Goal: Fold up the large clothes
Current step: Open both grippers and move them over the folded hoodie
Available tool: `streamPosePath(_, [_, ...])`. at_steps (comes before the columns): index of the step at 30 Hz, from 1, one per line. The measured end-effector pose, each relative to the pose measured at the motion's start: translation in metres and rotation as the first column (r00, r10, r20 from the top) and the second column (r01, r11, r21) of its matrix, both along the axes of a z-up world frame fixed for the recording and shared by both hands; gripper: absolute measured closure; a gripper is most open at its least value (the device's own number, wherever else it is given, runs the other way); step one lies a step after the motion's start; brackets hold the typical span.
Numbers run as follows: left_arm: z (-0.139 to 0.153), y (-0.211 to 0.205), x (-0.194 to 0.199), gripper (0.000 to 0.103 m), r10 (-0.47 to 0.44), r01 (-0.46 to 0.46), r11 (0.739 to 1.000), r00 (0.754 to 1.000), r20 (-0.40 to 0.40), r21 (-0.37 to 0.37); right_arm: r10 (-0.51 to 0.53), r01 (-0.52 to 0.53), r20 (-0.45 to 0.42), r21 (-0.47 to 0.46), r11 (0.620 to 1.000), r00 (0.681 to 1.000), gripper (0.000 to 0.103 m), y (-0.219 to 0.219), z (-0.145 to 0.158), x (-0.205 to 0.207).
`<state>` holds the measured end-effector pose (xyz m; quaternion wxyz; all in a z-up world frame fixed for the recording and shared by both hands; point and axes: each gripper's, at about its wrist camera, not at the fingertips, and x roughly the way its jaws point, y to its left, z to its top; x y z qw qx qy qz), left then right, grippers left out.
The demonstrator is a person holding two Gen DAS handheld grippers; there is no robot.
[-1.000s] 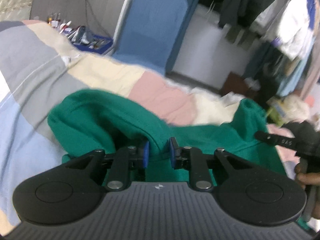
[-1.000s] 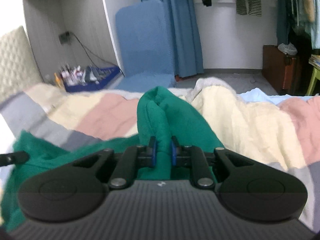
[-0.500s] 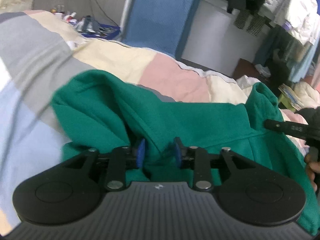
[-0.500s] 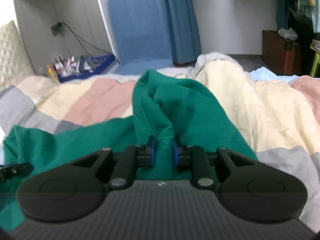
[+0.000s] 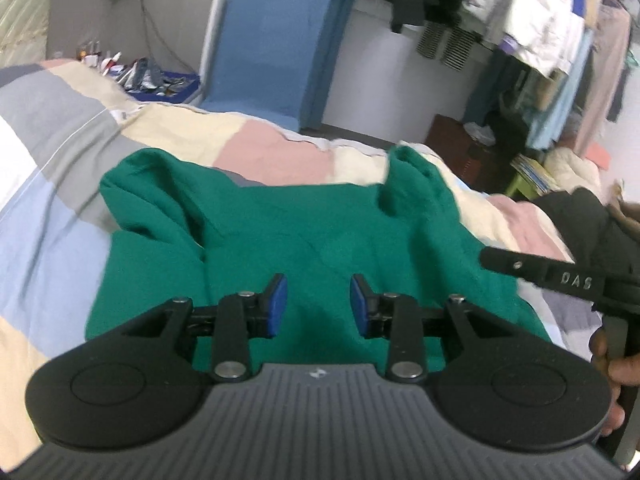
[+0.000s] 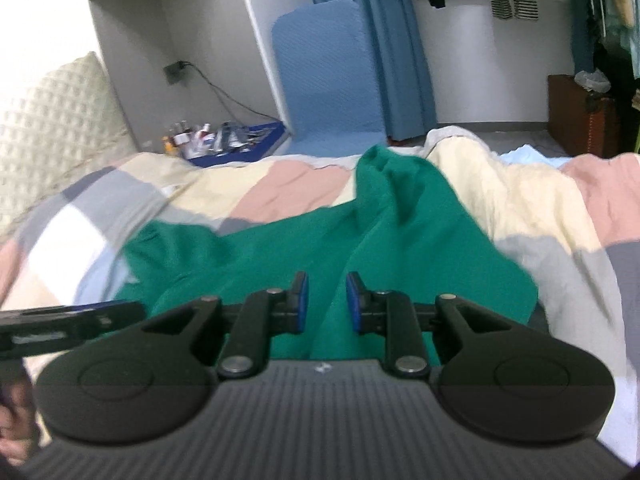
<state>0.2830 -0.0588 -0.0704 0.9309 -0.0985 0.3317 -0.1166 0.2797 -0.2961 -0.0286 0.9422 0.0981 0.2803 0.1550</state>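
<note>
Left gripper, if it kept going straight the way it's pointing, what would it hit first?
Most likely the green garment spread on the patchwork quilt; the left gripper, its fingers opening with nothing between them, angles down at it.

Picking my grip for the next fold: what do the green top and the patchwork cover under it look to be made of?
The green top looks like a thick, matte knit, probably cotton fleece: it sags in soft rounded rolls and shows no shine. The patchwork cover looks like padded woven cotton, matte and puffy, with stitched seams between the colour blocks. The fibre of either is a guess; the pictures are blurred.
</note>
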Motion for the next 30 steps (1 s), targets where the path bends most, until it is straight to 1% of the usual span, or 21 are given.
streamPosePath(5, [-0.004,-0.023,-0.034,0.064,-0.024,0.024,1.0,1.0,-0.017,-0.011,0.041,-0.041,-0.013,0.014,0.999,0.999,0.078,0.006,-0.003,-0.042])
streamPosePath(9, [-0.02,-0.038,-0.051,0.064,-0.046,0.046,0.999,0.997,-0.057,0.001,0.048,-0.048,-0.05,0.016,0.999,0.998,0.078,0.002,-0.017,-0.061])
streamPosePath(12, [-0.033,-0.047,-0.059,0.064,-0.053,0.055,0.998,0.996,-0.074,0.027,0.057,-0.057,-0.088,0.005,0.998,0.995,0.079,0.002,-0.029,-0.066])
streamPosePath(14, [-0.045,-0.05,-0.059,0.064,-0.036,0.041,0.998,0.995,-0.094,0.052,0.071,-0.073,-0.113,-0.016,0.997,0.991,0.082,0.004,-0.039,-0.067])
streamPosePath(17, [-0.061,-0.049,-0.052,0.064,-0.019,0.025,0.999,0.989,-0.145,0.036,0.083,-0.103,-0.208,-0.087,0.991,0.975,0.082,0.014,-0.057,-0.062])
streamPosePath(18, [-0.065,-0.047,-0.049,0.064,-0.017,0.022,0.999,0.988,-0.151,0.036,0.079,-0.103,-0.229,-0.093,0.99,0.97,0.082,0.017,-0.062,-0.06])
streamPosePath(21, [-0.076,-0.048,-0.047,0.064,-0.021,0.031,0.998,0.986,-0.162,0.062,0.072,-0.1,-0.217,-0.119,0.988,0.973,0.082,0.02,-0.07,-0.058])
streamPosePath(25, [-0.084,-0.047,-0.044,0.064,-0.02,0.032,0.997,0.984,-0.176,0.068,0.074,-0.099,-0.223,-0.1,0.99,0.972,0.083,0.021,-0.08,-0.054])
streamPosePath(28, [-0.078,-0.042,-0.047,0.064,-0.03,0.043,0.997,0.982,-0.186,0.066,0.078,-0.093,-0.215,-0.059,0.994,0.973,0.082,0.016,-0.077,-0.059])
streamPosePath(30, [-0.068,-0.036,-0.054,0.063,-0.046,0.06,0.996,0.98,-0.193,0.066,0.097,-0.104,-0.23,-0.018,0.994,0.968,0.082,0.006,-0.072,-0.066])
